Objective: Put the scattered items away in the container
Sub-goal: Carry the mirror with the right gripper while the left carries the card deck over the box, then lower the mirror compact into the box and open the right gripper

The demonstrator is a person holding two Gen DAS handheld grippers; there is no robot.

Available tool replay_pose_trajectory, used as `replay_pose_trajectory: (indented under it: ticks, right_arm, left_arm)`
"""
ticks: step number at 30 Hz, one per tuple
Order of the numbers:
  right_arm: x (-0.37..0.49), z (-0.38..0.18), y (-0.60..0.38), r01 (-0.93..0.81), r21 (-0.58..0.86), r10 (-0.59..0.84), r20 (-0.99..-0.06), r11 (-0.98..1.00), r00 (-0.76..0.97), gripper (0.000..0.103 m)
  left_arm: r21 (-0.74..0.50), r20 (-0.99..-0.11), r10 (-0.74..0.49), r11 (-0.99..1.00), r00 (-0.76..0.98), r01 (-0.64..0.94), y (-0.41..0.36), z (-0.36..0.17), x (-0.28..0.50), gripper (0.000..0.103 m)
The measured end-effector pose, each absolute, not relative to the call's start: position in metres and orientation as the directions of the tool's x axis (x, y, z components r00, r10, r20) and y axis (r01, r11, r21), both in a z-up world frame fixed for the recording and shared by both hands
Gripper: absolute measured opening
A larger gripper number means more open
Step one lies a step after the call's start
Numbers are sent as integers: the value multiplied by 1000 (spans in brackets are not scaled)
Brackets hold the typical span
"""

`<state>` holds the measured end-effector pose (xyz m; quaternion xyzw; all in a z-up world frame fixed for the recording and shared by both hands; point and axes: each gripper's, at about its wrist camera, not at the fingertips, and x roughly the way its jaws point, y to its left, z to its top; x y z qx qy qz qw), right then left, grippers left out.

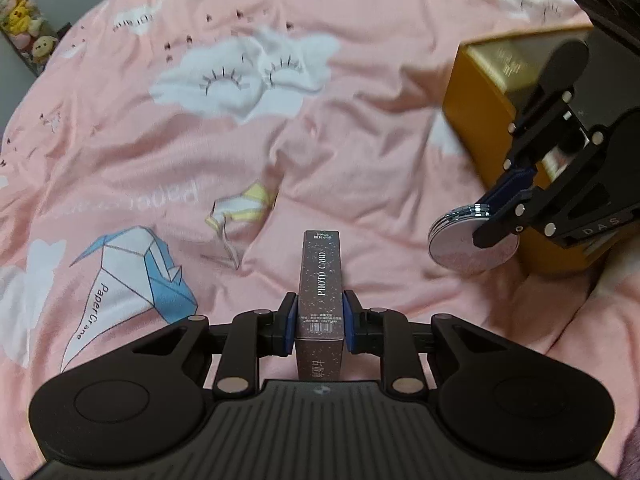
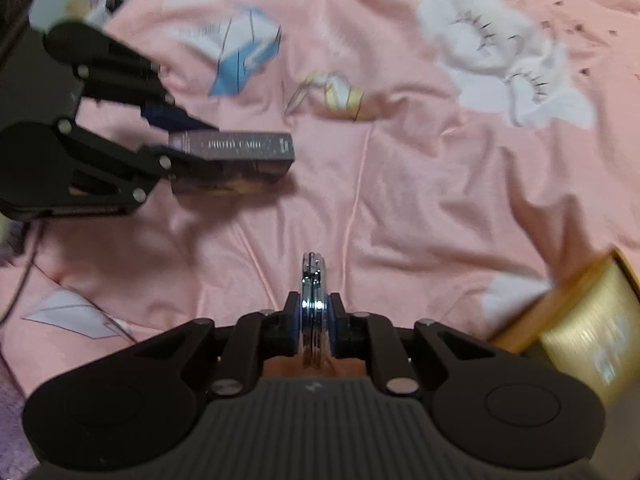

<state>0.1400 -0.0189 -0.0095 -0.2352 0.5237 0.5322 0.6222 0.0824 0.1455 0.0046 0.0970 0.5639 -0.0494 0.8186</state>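
Observation:
My left gripper (image 1: 319,314) is shut on a dark speckled box marked PHOTO CARD (image 1: 320,276), held edge-up above the pink bedsheet. In the right wrist view the same box (image 2: 236,148) sticks out of the left gripper (image 2: 188,136) at the left. My right gripper (image 2: 315,312) is shut on a round silver compact mirror (image 2: 314,280), seen edge-on between the blue pads. In the left wrist view that mirror (image 1: 468,248) hangs from the right gripper (image 1: 498,204) just in front of the gold box (image 1: 492,92).
The gold container (image 2: 580,320) sits at the lower right of the right wrist view. The pink sheet (image 1: 360,160) is wrinkled, printed with clouds and paper cranes. Plush toys (image 1: 24,20) stand beyond the bed's far left edge.

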Motion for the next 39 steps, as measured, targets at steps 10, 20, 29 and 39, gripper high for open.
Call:
replay_pose_trajectory:
  ticks: [10,20,29,39]
  right_arm:
    - [140,49,-119,-805,320,603,-796,499,57,15]
    - [154,73,-220,-647,322,611,-739,691,284,15]
    - [204,28,-262,-414,375,530,-763,829,371,15]
    - [239,-26,-260,-286,415,497,-794,864,350,15]
  left_arm:
    - [20,-835,-91,981,543,194,93,62,81,26]
    - [-133,-734,-284,951,617,279,27,80,102,26]
    - [-289,-681,-409,912,607,290,-12,48,138,26]
    - [-297,-703,-396,918,591,261,-31,22,155,26]
